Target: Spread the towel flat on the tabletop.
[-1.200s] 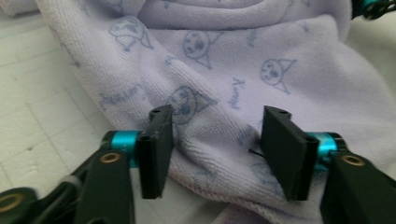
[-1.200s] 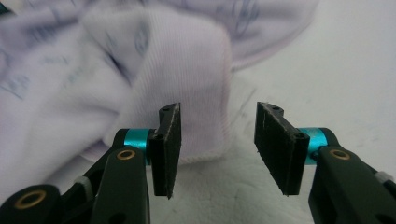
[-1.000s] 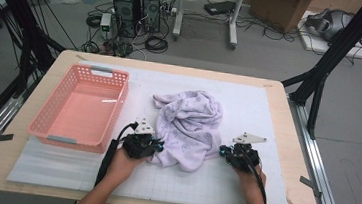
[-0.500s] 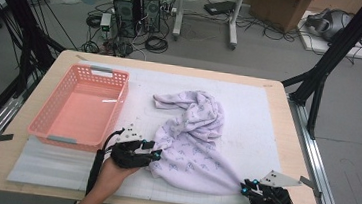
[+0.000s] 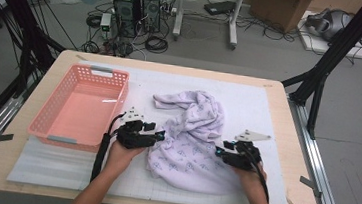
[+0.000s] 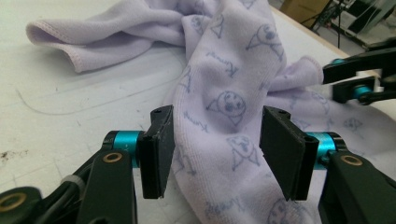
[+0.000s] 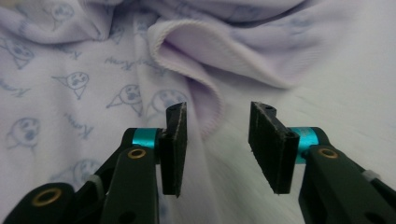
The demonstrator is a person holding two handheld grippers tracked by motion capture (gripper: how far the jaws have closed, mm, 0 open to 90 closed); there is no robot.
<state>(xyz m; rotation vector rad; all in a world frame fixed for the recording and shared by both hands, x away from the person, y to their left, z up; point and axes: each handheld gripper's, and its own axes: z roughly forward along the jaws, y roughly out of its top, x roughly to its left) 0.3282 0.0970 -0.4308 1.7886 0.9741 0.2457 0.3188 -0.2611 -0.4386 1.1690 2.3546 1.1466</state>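
On the table (image 5: 278,116), the towel (image 5: 190,138) lies between both grippers: left gripper (image 5: 158,137) at nine o'clock, right gripper (image 5: 220,152) at three, fingers of each just opening, unclamped.

Right gripper (image 7: 215,147) jaws just been opening, apart over towel (image 7: 84,84) hem, nothing pinched btw them.

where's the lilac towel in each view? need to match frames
High view: the lilac towel lies mid-table on the white mat, between the left gripper and the right gripper.
Left gripper view: it runs from top left down the centre, passing between the open jaws.
Right gripper view: it covers the left and top.
Shared landmark: the printed cartoon faces.
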